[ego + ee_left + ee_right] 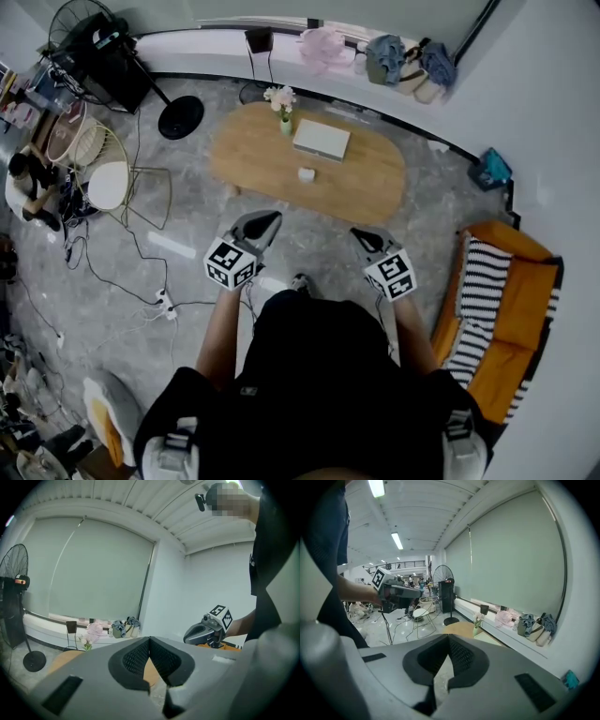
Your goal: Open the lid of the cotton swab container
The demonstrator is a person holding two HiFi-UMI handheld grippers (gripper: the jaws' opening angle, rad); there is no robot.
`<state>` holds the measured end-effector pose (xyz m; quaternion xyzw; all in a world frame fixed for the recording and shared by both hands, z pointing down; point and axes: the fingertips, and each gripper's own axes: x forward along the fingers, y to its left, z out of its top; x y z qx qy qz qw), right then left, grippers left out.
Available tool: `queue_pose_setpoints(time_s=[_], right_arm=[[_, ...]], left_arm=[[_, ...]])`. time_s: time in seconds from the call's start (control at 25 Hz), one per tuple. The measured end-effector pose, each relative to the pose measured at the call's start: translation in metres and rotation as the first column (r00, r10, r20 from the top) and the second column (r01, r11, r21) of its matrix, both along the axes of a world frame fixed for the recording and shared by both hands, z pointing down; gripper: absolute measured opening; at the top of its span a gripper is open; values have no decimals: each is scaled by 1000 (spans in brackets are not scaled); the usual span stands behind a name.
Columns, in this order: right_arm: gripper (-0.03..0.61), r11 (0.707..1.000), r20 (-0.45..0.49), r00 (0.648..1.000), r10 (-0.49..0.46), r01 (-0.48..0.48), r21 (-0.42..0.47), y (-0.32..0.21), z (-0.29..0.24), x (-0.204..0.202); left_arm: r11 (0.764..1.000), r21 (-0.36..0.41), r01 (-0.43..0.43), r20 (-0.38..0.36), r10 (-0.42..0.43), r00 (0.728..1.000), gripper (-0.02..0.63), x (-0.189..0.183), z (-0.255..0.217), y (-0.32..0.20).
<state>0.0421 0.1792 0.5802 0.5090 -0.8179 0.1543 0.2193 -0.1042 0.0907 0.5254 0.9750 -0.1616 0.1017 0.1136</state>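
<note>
1. Nearest is the person's dark top [319, 375], with both forearms reaching forward from it.
2. The left gripper [270, 220] is held out over the grey floor [314, 246]. Its jaws are closed tip to tip with nothing between them.
3. The right gripper [360, 235] is alongside it, well apart. Its jaws are likewise pressed together and empty.
4. Beyond both stands an oval wooden surface [375, 183]; the grippers are short of its near edge.
5. The cotton swab container [307, 174] — a small white thing — stands on the surface near the middle, and neither gripper touches it. Its lid is too small to make out.
6. Behind it lies a flat white box [322, 141], with a small vase of flowers [283, 111] just to its left.
7. A standing fan [181, 116] is far left, and an orange sofa [520, 300] with a striped cover is at right.
</note>
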Motion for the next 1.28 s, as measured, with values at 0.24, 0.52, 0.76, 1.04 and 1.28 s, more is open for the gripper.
queue_pose_setpoints(time_s=[0.24,0.52,0.76,1.04,1.28], right_arm=[[-5,1000,7,1000,21,-21,-9,-21,5,-27],[-5,1000,-17,1000,-23,23,-4,-27,17,-44],[-5,1000,-18,999,-31,31,-6,-33,18,-45],[-5,997,-1,998,-70,70,-18,-44,22,-44],[-5,992,-3,992,-123,123,-24,-68,20,-26]], left_arm=[[1000,-5,-1,-1,1,1000,0,-26,8,-15],[1000,-14,20,-11,-20,1000,0,-47,13,-22],[999,-19,43,-6,-43,999,0,-55,15,-24],[996,-28,84,9,-84,996,0,-56,18,-30],[992,-33,122,10,-122,993,0,-35,16,-44]])
